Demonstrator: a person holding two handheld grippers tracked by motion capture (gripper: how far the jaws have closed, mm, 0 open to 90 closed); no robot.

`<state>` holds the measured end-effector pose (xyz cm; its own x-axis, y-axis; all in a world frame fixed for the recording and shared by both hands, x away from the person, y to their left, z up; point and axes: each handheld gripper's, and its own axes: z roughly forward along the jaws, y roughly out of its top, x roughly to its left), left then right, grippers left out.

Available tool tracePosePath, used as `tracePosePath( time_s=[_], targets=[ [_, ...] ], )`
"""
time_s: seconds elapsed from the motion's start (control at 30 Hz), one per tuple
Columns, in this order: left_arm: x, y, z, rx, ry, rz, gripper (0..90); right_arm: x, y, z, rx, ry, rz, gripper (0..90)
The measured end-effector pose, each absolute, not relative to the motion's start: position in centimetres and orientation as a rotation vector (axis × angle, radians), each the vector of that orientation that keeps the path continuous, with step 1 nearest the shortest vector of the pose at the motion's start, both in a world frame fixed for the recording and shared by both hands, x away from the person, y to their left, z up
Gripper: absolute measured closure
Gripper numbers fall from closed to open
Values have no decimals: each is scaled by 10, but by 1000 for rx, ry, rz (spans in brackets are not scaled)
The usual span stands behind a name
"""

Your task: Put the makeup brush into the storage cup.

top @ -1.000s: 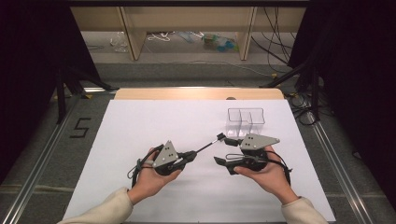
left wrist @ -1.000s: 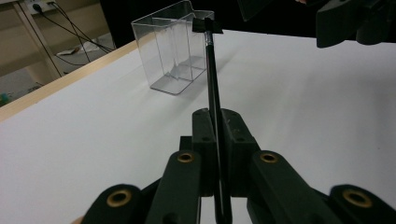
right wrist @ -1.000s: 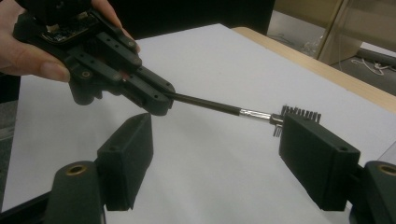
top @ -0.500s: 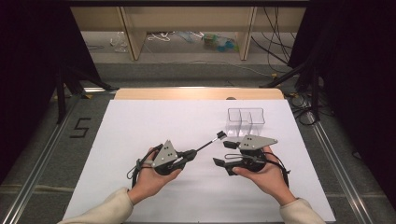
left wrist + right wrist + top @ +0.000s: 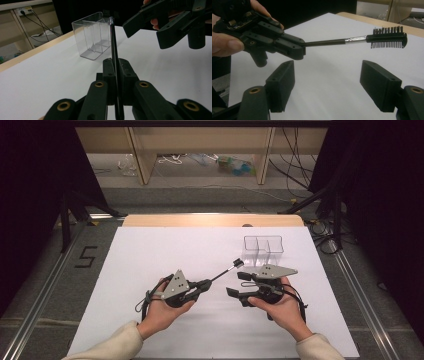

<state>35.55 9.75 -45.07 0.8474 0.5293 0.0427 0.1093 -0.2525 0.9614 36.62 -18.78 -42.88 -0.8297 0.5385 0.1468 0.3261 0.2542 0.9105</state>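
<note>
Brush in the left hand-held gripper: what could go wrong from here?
1. The left hand-held gripper pinches the brush only at the handle's tail, so it may pivot or slip.
2. The right hand-held gripper is open below the shaft; closing badly could knock it loose.
3. The clear box looks light and could tip if the brush head catches its rim.

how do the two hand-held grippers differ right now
The left hand-held gripper has its jaws shut on the brow brush; the right hand-held gripper has its jaws spread wide and holds nothing. The left one points toward the clear box; the right one points back at the left. Both are black and held above the white table.
</note>
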Motion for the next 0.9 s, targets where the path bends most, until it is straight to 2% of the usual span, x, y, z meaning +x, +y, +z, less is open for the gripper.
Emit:
tracePosePath(
  time_s=[0.9],
  targets=[
    [354, 90, -451, 1763, 462, 397, 848, 371, -178, -434, 953, 2238, 1817, 287]
  ],
)
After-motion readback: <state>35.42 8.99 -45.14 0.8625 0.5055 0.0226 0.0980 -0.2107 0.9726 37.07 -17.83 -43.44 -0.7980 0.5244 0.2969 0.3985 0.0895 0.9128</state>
